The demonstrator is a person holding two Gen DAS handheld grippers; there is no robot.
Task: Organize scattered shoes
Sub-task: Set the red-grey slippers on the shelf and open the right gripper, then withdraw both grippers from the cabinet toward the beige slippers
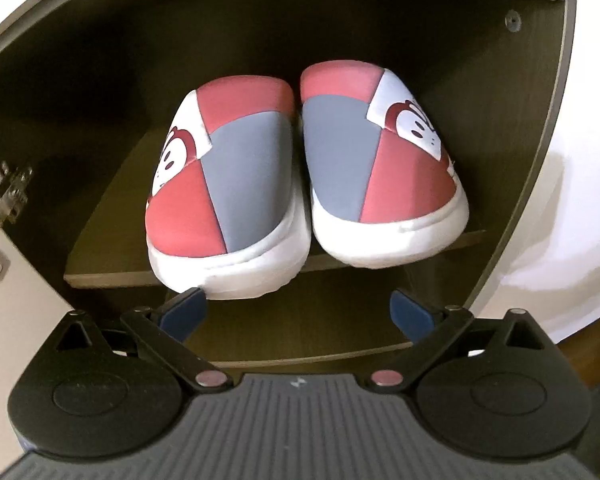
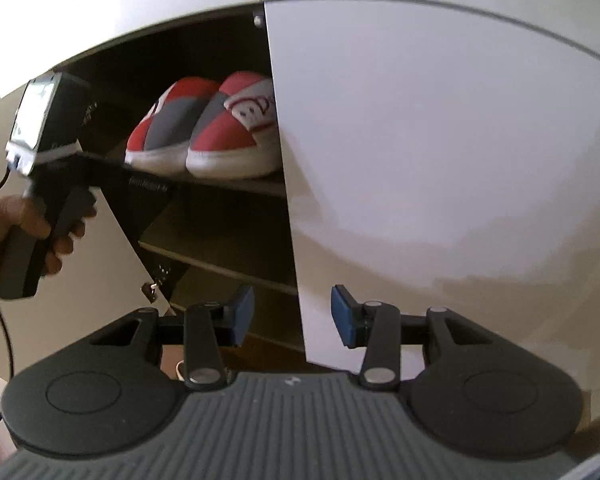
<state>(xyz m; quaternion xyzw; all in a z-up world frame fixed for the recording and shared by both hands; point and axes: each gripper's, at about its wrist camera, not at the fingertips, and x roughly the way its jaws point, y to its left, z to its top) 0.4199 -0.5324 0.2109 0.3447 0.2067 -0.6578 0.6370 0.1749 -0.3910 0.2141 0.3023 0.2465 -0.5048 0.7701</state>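
Slippers, 2 of them in red, grey and white panels with a cartoon face and white soles (image 1: 228, 184) (image 1: 384, 168), sit side by side, touching, toes overhanging the front edge of a brown wooden cabinet shelf (image 1: 100, 276). Their heels vanish into the dark interior, and a white cabinet door (image 2: 440, 160) cuts off the outer one's side. The left gripper (image 1: 300, 312) is spread, just below the toes; the right gripper (image 2: 292, 316) is spread, straddling the door's edge.

In the right wrist view the white door (image 2: 440, 168) hides the outer side of the right slipper (image 2: 236, 140). The slippers' heels are lost in the dark far end of the cabinet, past the shelf (image 1: 108, 216). The left claw's (image 1: 296, 312) near body is cut off by the bottom edge.
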